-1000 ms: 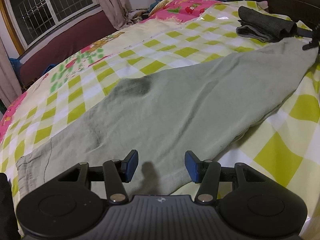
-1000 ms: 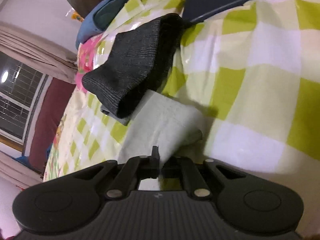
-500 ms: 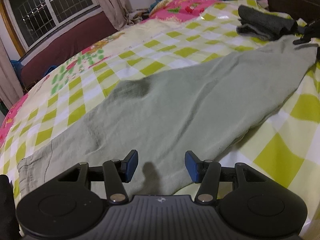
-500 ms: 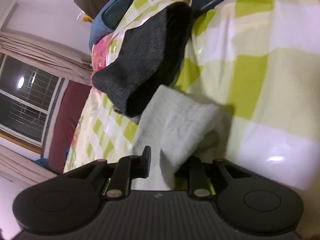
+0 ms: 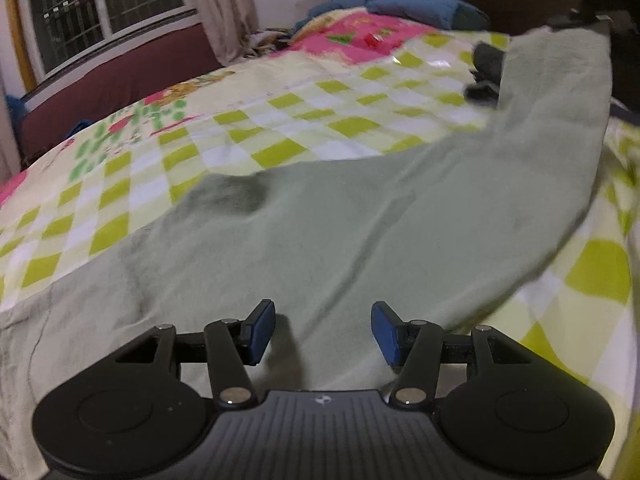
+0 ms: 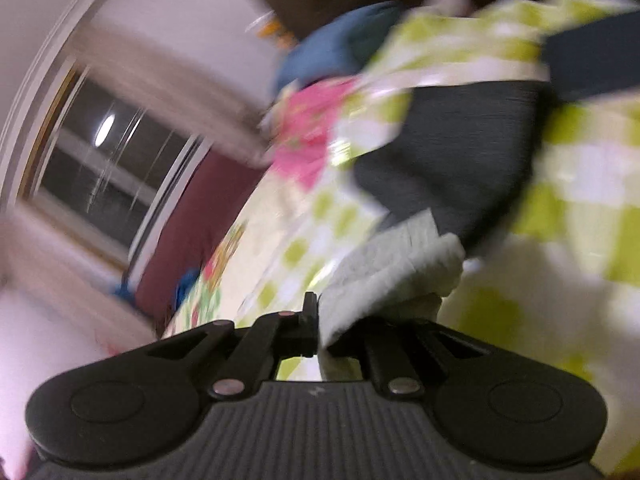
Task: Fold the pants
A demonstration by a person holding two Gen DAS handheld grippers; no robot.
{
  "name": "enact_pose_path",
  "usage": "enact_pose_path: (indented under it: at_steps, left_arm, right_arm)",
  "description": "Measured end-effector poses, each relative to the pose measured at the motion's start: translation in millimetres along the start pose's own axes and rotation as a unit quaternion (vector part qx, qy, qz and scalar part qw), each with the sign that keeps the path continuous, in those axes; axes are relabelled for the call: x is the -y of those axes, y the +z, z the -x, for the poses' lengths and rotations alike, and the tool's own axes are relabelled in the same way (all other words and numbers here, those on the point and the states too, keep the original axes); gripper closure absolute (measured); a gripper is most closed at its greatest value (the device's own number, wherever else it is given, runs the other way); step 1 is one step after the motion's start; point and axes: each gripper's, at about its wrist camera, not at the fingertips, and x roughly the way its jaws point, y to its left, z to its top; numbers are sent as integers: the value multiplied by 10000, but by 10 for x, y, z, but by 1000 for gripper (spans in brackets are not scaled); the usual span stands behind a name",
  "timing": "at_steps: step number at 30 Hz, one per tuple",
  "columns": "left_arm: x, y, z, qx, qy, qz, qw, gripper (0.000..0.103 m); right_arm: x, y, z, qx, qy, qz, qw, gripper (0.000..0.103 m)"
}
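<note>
We have the pants (image 5: 320,216) spread across the middle of the left view, one end raised at upper right. That end sits pinched in our right gripper (image 6: 320,332), clamped on the cloth, likely so we can carry it over for a fold. Our left gripper (image 5: 323,330) hangs above the near edge at lower centre, jaws apart, nothing between them. Underneath lies a checked bedspread (image 5: 280,120); a dark garment (image 6: 460,160) rests upper right, a window (image 5: 108,4) upper left.

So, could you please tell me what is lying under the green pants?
The checked bedsheet lies under the pants. Their lifted far end partly hides a dark folded garment. Whatever else the spread cloth covers cannot be seen.
</note>
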Motion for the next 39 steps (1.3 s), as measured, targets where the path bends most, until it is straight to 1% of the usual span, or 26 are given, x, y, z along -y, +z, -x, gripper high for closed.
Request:
enact_pose_path:
  at_steps: [2, 4, 6, 8, 10, 13, 15, 17, 18, 19, 21, 22, 24, 26, 27, 28, 30, 31, 33, 34, 35, 36, 37, 39]
  left_arm:
    - [-102, 0, 43, 30, 182, 120, 9998, 36]
    - [-229, -14, 83, -50, 326, 279, 9991, 36]
    - [-398, -61, 173, -48, 443, 512, 9977, 36]
    - [-573, -132, 297, -30, 558, 755, 9956, 36]
    - [-737, -223, 405, -16, 713, 1001, 9924, 36]
    - [-1007, -373, 537, -50, 996, 1418, 9849, 36]
    - [-1166, -478, 641, -22, 1194, 1640, 9792, 36]
    - [-1357, -590, 748, 38, 1143, 2060, 9718, 36]
    - [-1449, -640, 805, 109, 1068, 2285, 9676, 36]
    - [-1528, -684, 857, 192, 1030, 2457, 9637, 36]
    - [-1641, -758, 925, 280, 1090, 2646, 9578, 35]
    - [-1689, -796, 951, 286, 1145, 2699, 9556, 35]
    - [-1757, -898, 1007, 307, 1171, 2824, 9516, 35]
    - [-1814, -978, 1061, 340, 1146, 2972, 9473, 35]
    - [-1839, -1003, 1080, 348, 1149, 3012, 9460, 35]
    - [-1850, -1033, 1109, 351, 1172, 3032, 9450, 35]
    - [-1858, -1093, 1155, 320, 1250, 3026, 9443, 35]
    - [-1856, -1126, 1174, 291, 1295, 3007, 9444, 35]
    - [-1858, -1221, 1211, 195, 1407, 2971, 9442, 34]
    - [-1858, -1267, 1223, 136, 1443, 2972, 9438, 34]
    - [-1856, -1307, 1236, 85, 1464, 2984, 9431, 34]
    - [-1860, -1350, 1241, 40, 1483, 3001, 9423, 34]
    - [-1859, -1386, 1251, 4, 1503, 3017, 9415, 33]
    - [-1854, -1448, 1279, -39, 1528, 3044, 9402, 33]
  right_arm:
    - [-453, -181, -231, -345, 209, 608, 9973, 98]
    - [-905, -475, -526, -792, 415, 1188, 9889, 98]
    - [-1303, -852, -835, -1253, 616, 1714, 9753, 98]
    - [-1665, -1281, -1158, -1746, 792, 2158, 9574, 98]
    - [-1904, -1676, -1356, -2101, 931, 2472, 9413, 98]
    - [-2210, -2265, -1562, -2534, 1016, 3047, 9125, 98]
    - [-2333, -2555, -1584, -2684, 1010, 3380, 8964, 98]
    - [-2406, -2750, -1591, -2749, 979, 3624, 8852, 98]
    - [-2427, -2814, -1559, -2738, 972, 3686, 8830, 98]
    - [-2469, -2841, -1587, -2722, 950, 3687, 8837, 98]
    - [-2588, -2890, -1604, -2637, 937, 3744, 8840, 98]
    - [-2667, -2915, -1635, -2552, 917, 3852, 8821, 98]
    - [-2801, -3033, -1677, -2440, 939, 4092, 8742, 98]
    - [-2943, -3179, -1689, -2403, 1054, 4318, 8629, 98]
    - [-3011, -3274, -1670, -2400, 1130, 4467, 8544, 98]
    - [-3075, -3395, -1657, -2415, 1207, 4695, 8407, 98]
    - [-3171, -3685, -1635, -2455, 1332, 5272, 8025, 97]
    - [-3190, -3826, -1614, -2451, 1374, 5520, 7850, 96]
    - [-3199, -4074, -1562, -2465, 1456, 6010, 7462, 93]
    - [-3190, -4162, -1548, -2457, 1466, 6172, 7329, 93]
    - [-3175, -4229, -1528, -2467, 1536, 6264, 7233, 90]
    - [-3168, -4268, -1510, -2486, 1600, 6297, 7184, 90]
    - [-3169, -4290, -1490, -2532, 1651, 6284, 7168, 90]
    - [-3153, -4301, -1452, -2620, 1737, 6198, 7190, 89]
